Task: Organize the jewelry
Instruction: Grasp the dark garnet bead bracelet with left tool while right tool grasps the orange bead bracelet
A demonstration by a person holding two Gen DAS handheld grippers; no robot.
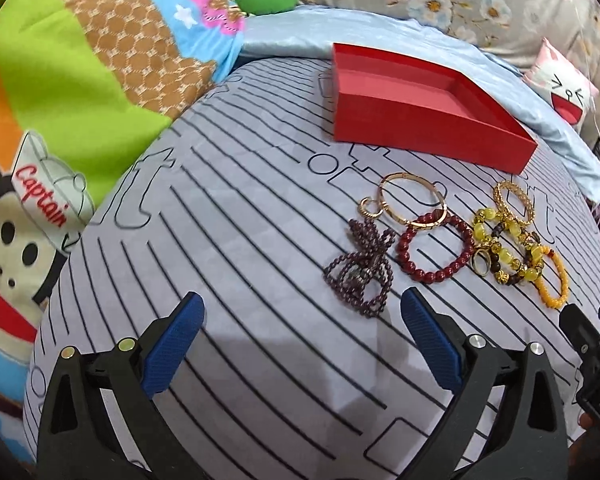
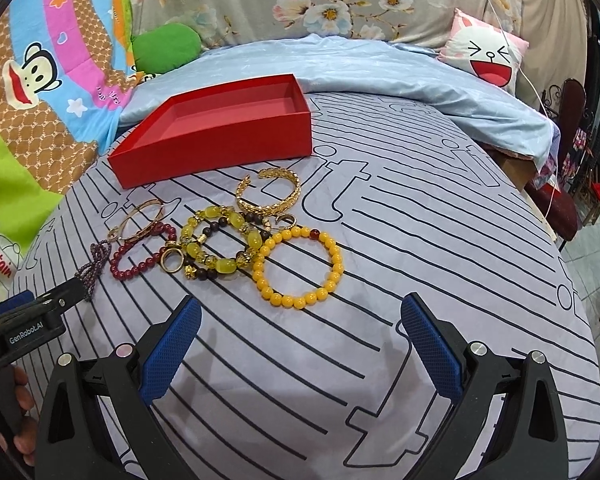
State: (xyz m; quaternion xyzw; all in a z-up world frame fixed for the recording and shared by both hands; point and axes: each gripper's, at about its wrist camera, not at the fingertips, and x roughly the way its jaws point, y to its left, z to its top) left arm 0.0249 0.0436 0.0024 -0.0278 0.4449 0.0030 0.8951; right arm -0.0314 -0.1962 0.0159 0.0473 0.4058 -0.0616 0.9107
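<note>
Between my left gripper's (image 1: 302, 312) blue pads I see only striped sheet (image 1: 228, 240); the jaws stand wide apart, holding nothing. My right gripper (image 2: 300, 316) is spread just as wide and empty, hovering low over the same sheet.

Just ahead of the left fingers lies a dark purple bead strand (image 1: 360, 268), bunched in loops. Beside it to the right sits a red bead bracelet (image 1: 434, 248), with a thin gold bangle (image 1: 414, 198) overlapping its far edge. Further right the pieces tangle: a yellow-green chunky bead bracelet (image 2: 220, 246) with a gold ring (image 2: 172, 260) against it, a gold chain-pattern cuff (image 2: 270, 192) behind, and an orange bead bracelet (image 2: 300, 266) nearest my right fingers.

Beyond the jewelry, apart from it, the open red box (image 2: 220, 136) rests on the sheet with nothing inside. Past that are a pale blue blanket (image 2: 380, 68) and a cartoon pillow (image 2: 488, 54).
</note>
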